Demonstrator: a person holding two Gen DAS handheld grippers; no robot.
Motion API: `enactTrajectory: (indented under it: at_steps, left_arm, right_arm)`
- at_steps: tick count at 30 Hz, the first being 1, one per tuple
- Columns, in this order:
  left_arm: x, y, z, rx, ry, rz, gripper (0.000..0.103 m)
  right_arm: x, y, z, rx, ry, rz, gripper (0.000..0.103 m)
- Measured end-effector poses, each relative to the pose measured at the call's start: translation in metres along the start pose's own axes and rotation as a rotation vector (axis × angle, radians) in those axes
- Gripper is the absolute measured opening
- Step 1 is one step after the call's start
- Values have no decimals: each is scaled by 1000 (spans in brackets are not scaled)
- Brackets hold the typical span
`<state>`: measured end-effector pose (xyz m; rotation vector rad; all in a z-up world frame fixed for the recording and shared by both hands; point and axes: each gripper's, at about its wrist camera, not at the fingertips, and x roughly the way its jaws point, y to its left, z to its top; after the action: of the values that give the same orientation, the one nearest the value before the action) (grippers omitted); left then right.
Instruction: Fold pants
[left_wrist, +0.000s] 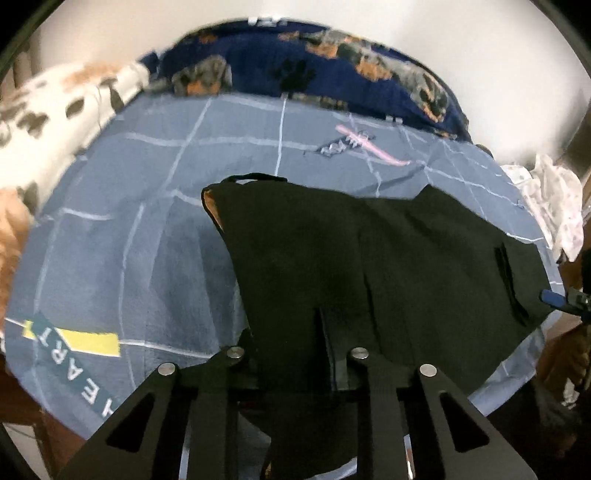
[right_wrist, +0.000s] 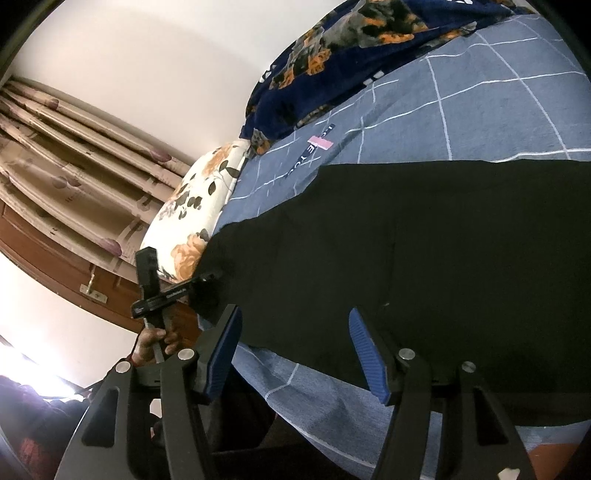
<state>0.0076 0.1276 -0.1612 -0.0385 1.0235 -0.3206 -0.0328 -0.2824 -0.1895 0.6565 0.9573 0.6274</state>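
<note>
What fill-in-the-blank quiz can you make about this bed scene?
1. The pants are ___ in colour.
2. They lie on a ___ checked sheet.
3. The right gripper has its jaws ___.
Missing words: black; blue; open.

- The pants (left_wrist: 369, 266) are plain black.
- The bed sheet (left_wrist: 140, 236) is dusty blue with a thin white grid, plus a yellow patch (left_wrist: 92, 341) and a pink stripe (left_wrist: 373, 146).
- The blanket (right_wrist: 332, 59) is navy with orange and grey flowers.
- The pillow (right_wrist: 195, 210) is white with orange blooms and dark leaves.
- The curtain (right_wrist: 74, 177) is beige with purple buds.
- The right tool (right_wrist: 295, 354) has blue pads on black arms.
</note>
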Motion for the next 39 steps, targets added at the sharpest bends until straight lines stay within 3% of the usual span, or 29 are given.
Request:
enactTrajectory:
  at_steps: [7, 17, 30, 39]
  left_arm:
    - [-25, -25, 12, 19, -60, 30, 21]
    - [-44, -55, 23, 51, -88, 33, 21]
    - [-59, -95, 36, 87, -126, -36, 21]
    - [-61, -113, 38, 92, -138, -81, 21]
  right_arm:
    - [4, 4, 0, -10, 4, 13, 59]
    - [13, 12, 6, -17, 2, 59, 60]
    - [59, 46, 33, 45, 24, 284, 63]
    - [82, 35, 43, 218, 12, 412, 65]
